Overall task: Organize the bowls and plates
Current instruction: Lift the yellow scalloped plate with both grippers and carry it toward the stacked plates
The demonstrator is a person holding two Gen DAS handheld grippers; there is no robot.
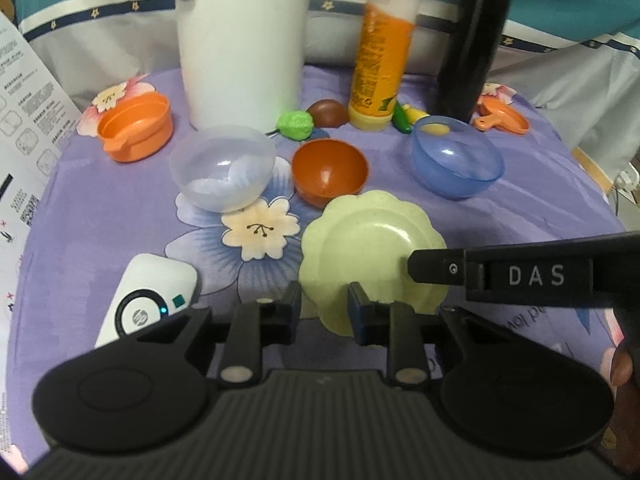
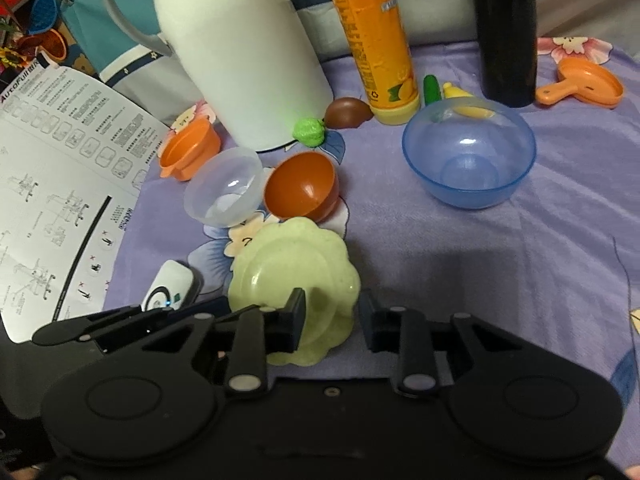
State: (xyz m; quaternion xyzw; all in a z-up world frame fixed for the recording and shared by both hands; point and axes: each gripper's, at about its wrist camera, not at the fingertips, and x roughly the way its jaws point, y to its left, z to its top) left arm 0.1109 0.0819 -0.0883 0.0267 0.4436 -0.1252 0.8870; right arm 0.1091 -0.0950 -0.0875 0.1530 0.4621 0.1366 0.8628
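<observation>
over plate (image 1: 372,248) | left claw (image 1: 324,308) low, parted | right claw (image 2: 332,320) likewise

Right of your pale green plate (image 2: 296,268) the cloth (image 2: 500,280) lies bare; the blue bowl (image 2: 468,156) apparently blocks farther back

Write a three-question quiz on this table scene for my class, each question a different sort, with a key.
1. True or false: the red bowl sits between the clear bowl and the blue bowl.
2. Which lies nearest both grippers? A) orange pan B) green plate C) white jug
3. Fill in: the left gripper has its jaws ___.

Key: 1 true; 2 B; 3 open.
</observation>
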